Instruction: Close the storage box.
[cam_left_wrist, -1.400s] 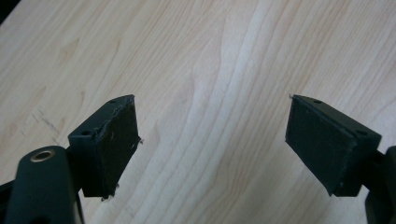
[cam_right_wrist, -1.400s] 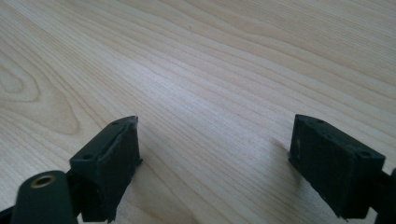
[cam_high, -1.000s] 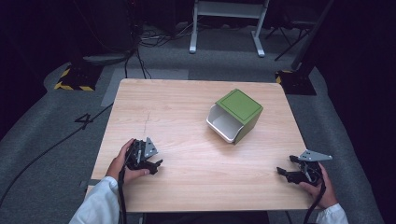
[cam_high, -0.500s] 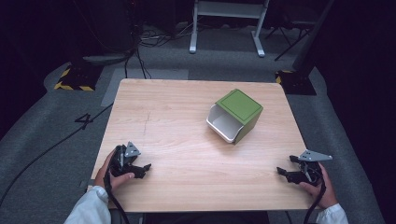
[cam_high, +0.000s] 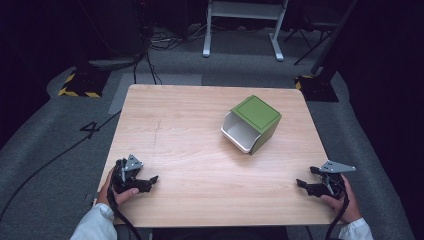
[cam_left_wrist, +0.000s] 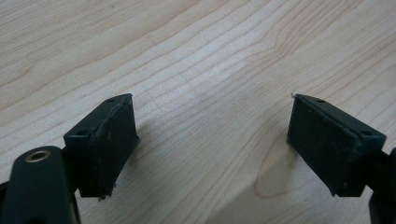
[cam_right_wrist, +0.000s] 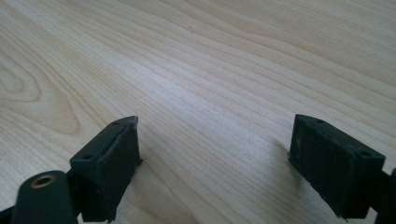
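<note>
Left gripper (cam_high: 150, 181) low at near-left corner of wooden table (cam_high: 200, 125), jaws spread wide over bare wood in left gripper view (cam_left_wrist: 212, 144), nothing between them. Right gripper (cam_high: 302, 184) at near-right edge, held in hand (cam_high: 345, 200), jaws likewise wide apart and empty in right gripper view (cam_right_wrist: 215, 158). Green bin (cam_high: 251, 124) tipped on its side right of table centre, well apart from both grippers, white-lined opening facing near-left; looks empty inside, though back of cavity hard to make out from high view.
</note>
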